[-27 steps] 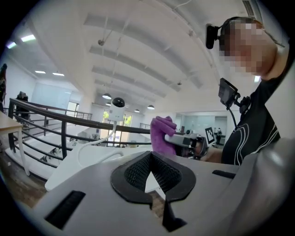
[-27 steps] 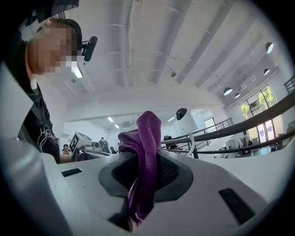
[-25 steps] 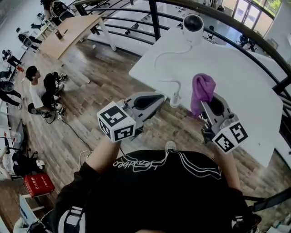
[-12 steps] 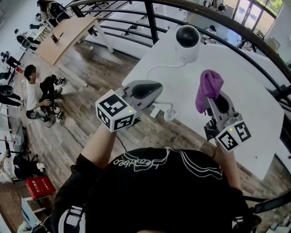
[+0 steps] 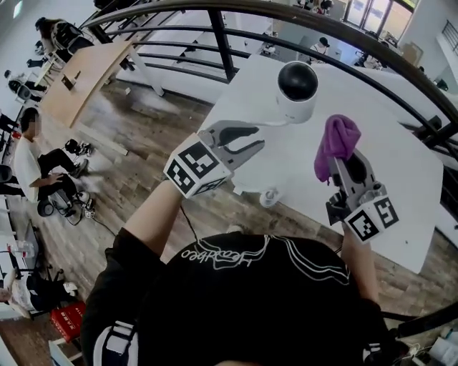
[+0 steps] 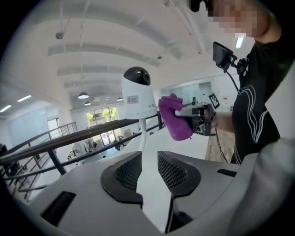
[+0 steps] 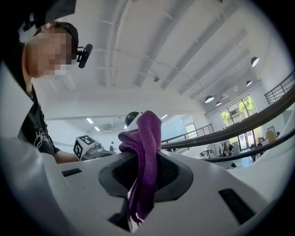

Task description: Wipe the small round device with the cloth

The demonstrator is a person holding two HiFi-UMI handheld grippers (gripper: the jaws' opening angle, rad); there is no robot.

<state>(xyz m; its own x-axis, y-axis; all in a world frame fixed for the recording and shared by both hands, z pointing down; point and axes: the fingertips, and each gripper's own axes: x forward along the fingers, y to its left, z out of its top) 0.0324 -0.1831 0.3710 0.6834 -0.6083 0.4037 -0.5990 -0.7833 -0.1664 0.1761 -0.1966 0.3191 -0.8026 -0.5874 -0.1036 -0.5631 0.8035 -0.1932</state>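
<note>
The small round device [image 5: 297,91], white with a black dome, stands on the white table [image 5: 401,164]. In the left gripper view the device [image 6: 137,94] rises just beyond my jaws. My left gripper [image 5: 259,137] hangs off the table's near-left edge, aimed at the device, jaws apart. The device's white cable [image 6: 140,133] runs down toward the gap of the left gripper [image 6: 148,161]; whether it touches is unclear. My right gripper [image 5: 342,166] is shut on the purple cloth [image 5: 336,146], held upright right of the device. The cloth [image 7: 145,156] hides most of the device [image 7: 131,119].
A black railing [image 5: 286,14] curves behind the table. The cable's plug [image 5: 270,196] lies at the table's near edge. Far below on the left are a wooden floor, a long wooden table [image 5: 86,68] and several people [image 5: 36,150].
Both grippers have come closer to the device, which now looks larger. The left jaws, together before, now stand apart. The cloth sits nearer the device's right side.
</note>
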